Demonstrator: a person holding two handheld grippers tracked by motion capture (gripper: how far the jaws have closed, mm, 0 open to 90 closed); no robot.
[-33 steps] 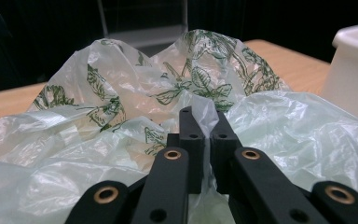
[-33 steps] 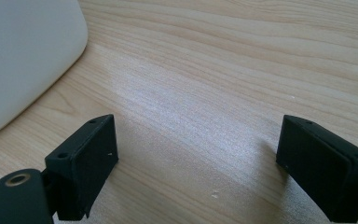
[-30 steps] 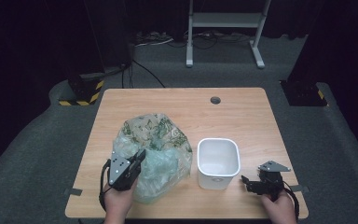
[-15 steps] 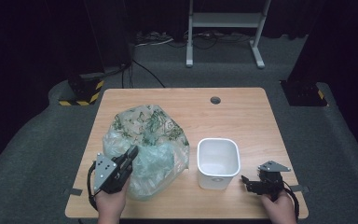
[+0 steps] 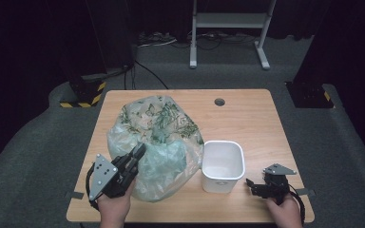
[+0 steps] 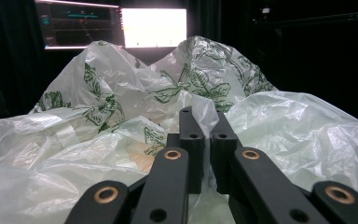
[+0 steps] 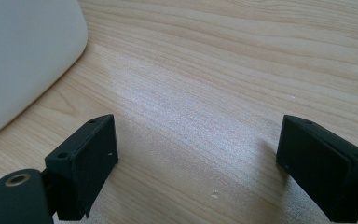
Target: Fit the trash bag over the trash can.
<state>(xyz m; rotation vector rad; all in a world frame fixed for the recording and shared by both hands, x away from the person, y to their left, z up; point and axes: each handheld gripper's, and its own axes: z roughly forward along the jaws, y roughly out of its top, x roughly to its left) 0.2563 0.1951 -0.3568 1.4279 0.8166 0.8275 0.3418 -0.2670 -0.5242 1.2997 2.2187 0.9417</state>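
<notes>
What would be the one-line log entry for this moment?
left gripper: shut on bag | right gripper: open, over table | bin: upright beside bag

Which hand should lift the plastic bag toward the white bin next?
Left. The left tongs are already shut on a fold of the plastic bag. The right tongs stand open above bare table, on the far side of the white bin.

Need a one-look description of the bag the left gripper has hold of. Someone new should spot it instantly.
Start at the wooden table. On its left half, beside the white square tub, lies a big crumpled plastic bag. The left gripper has its jaws shut on a fold at the bag's near edge. It is the one soft, see-through item, printed with green leaves.
</notes>
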